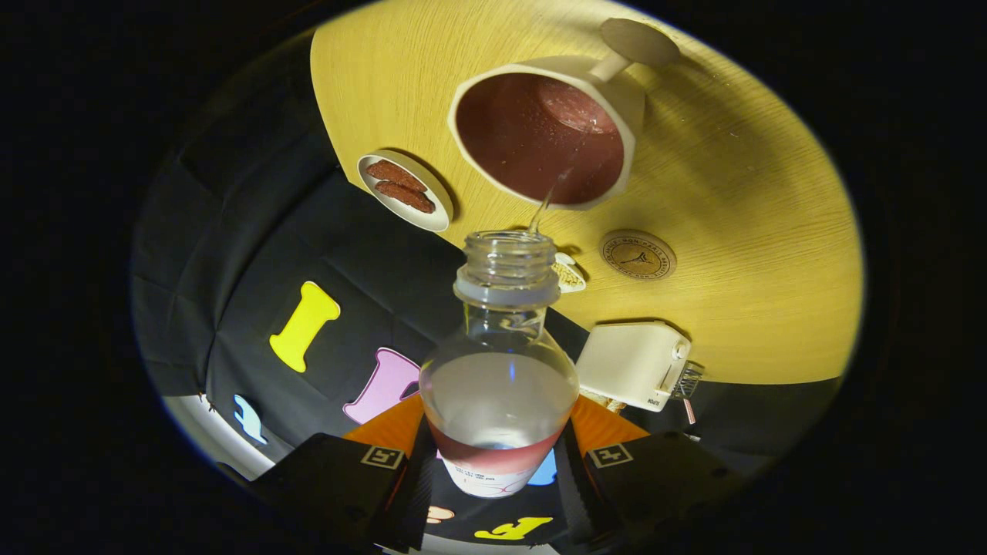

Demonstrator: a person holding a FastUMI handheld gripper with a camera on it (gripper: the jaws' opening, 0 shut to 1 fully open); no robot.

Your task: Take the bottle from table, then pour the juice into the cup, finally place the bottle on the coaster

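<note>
My gripper (pixel 497 462) is shut on a clear, uncapped bottle (pixel 500 370), both fingers pressing on its labelled body. The bottle is tipped forward with its mouth aimed at a white cup (pixel 544 135) beyond the fingers. A thin stream of liquid runs from the bottle's mouth over the cup's near rim. The cup has a dark reddish inside and a handle on its far side. A round cork coaster (pixel 638 255) lies on the wooden table (pixel 756 254), just past the bottle's neck and beside the cup.
A small white dish (pixel 404 191) with two brown pieces sits near the table's edge, on the other side of the cup from the coaster. A white boxy device (pixel 634 364) with a wire part stands near the coaster. A small woven item (pixel 568 275) peeks from behind the bottle's neck.
</note>
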